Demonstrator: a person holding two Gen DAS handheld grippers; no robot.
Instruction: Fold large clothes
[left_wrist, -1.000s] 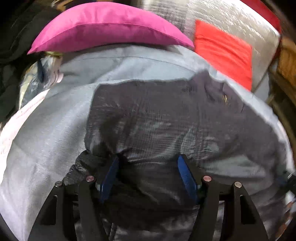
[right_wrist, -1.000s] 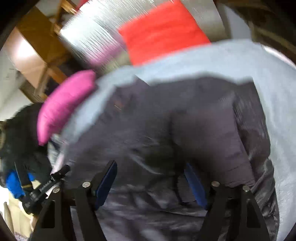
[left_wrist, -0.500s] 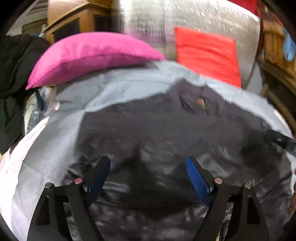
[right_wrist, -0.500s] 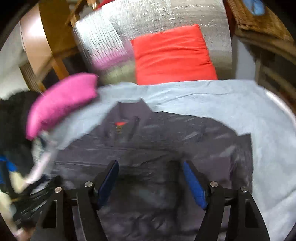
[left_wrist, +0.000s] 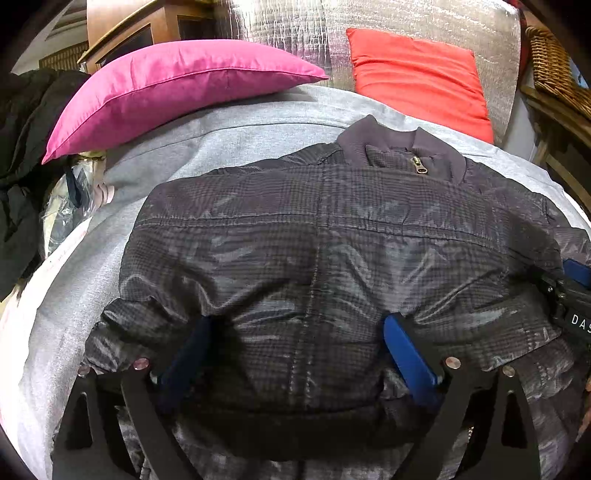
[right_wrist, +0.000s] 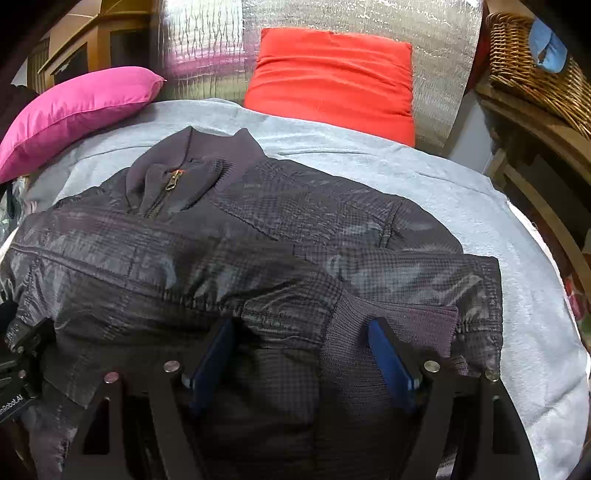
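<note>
Left wrist view has the dark checked jacket (left_wrist: 325, 251) spread across the grey sheet (left_wrist: 229, 140) of the bed, collar toward the far edge where the pink cushion (left_wrist: 173, 88) and red cushion (left_wrist: 417, 77) sit. Left hand-held gripper (left_wrist: 295, 350) hangs spread wide over the hem, nothing clamped. Right hand-held gripper (right_wrist: 303, 350), equally wide apart, sits over the folded-in sleeve's ribbed cuff (right_wrist: 391, 317), holding nothing.

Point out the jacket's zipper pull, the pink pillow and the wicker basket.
zipper pull (right_wrist: 173, 183), right wrist view, brass tab at collar
pink pillow (left_wrist: 177, 85), left wrist view, top face
wicker basket (right_wrist: 524, 62), right wrist view, woven side
</note>
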